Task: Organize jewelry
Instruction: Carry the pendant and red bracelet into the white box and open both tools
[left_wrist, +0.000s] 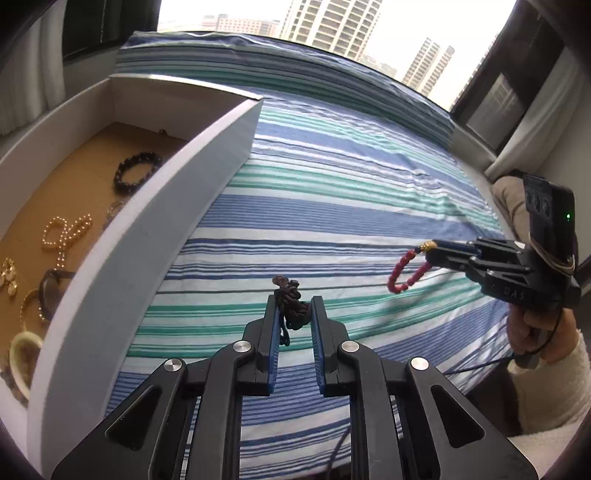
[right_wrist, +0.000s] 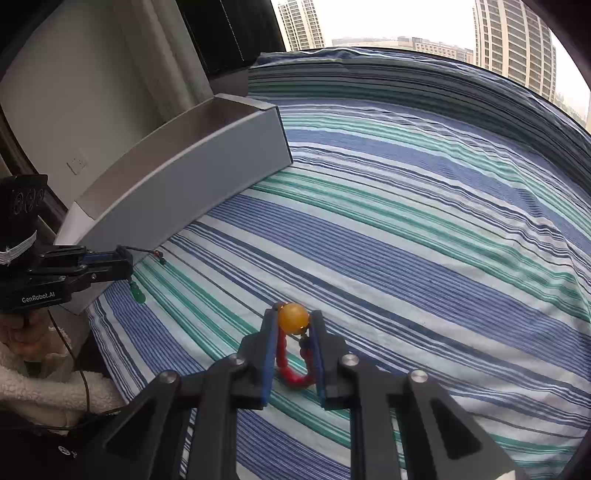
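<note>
With several pieces already lying in the box (left_wrist: 155, 206) at left of frame, both tongs are clamping jewelry above the bed (left_wrist: 332, 177): left tongs (left_wrist: 293, 306) gripping a dark cord (left_wrist: 290, 299), right tongs (right_wrist: 293, 321) gripping a red bracelet (right_wrist: 291, 373), both still undelivered.

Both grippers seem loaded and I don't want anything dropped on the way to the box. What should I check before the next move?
1. Right gripper shut on red bead bracelet: ok, amber bead pinched.
2. Left gripper shut on dark cord piece: ok.
3. Green pendant hanging loose below the left gripper: not ok, may snag.
4. White box open, floor space free: ok.
5. Black bead bracelet and pearl strand already inside: ok.
6. Bedspread free of other jewelry: cannot tell.
</note>
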